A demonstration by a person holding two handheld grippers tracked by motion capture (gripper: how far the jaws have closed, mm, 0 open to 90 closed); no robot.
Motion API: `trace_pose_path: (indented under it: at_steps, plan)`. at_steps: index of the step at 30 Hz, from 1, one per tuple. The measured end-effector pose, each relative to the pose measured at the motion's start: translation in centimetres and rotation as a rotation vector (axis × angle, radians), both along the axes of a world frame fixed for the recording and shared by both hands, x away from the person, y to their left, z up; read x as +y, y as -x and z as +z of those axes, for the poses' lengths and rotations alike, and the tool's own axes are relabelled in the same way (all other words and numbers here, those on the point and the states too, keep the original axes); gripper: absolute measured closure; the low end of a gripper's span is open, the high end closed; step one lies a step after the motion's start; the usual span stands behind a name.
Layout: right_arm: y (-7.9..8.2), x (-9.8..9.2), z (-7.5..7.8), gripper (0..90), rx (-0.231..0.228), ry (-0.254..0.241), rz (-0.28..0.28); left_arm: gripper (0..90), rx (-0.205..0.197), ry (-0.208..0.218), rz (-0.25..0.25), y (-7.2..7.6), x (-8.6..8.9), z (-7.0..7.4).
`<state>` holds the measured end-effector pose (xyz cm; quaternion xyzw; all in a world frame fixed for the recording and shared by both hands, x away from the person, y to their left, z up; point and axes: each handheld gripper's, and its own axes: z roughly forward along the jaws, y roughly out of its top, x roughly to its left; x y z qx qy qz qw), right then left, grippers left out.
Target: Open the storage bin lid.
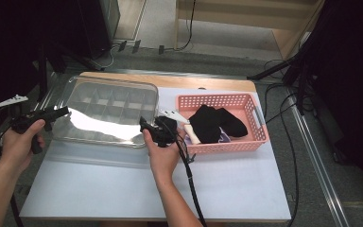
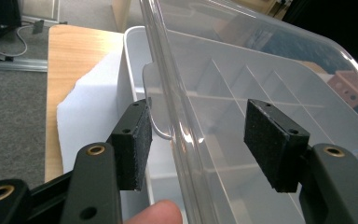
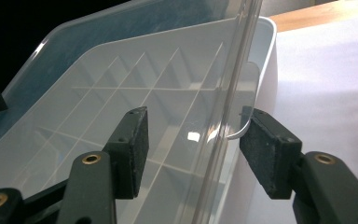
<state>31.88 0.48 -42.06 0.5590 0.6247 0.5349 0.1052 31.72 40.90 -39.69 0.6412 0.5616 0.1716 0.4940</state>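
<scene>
With both the left gripper (image 2: 205, 144) and right gripper (image 3: 200, 154) released around the clear lid (image 1: 108, 111) rim near the worktop's left edge, I fear that uneven clamping makes it slip or twist.

Pink basket (image 1: 260, 124): contents under the black cloth (image 1: 216, 122) hidden; purple item (image 1: 224, 137) beside it too small to identify. Clear lid (image 1: 105, 123) glare masks compartments beneath.

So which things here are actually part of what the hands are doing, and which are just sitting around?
In use:
- clear lid of the divided box
- left gripper, jaws open astride the lid's edge
- right gripper, jaws open astride its other edge

Lying about:
- pink basket
- black socks in the basket
- loose cables
</scene>
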Motion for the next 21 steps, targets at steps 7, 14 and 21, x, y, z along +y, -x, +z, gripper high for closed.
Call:
trace_pose_path:
  at_steps: [7,14,21]
  plan:
    - [1.2,-0.2,-0.5,45.4,0.012,-0.001,0.03,43.8,0.023,0.006,0.001,2.3,0.1,-0.6]
    - [2.5,-0.5,-1.1,44.7,0.023,0.0,0.04,44.3,0.007,0.008,0.014,4.5,-0.3,-1.3]
    - [4.0,-0.9,-1.4,44.6,0.019,0.005,0.036,44.1,-0.012,-0.032,0.013,6.3,-0.9,-1.0]
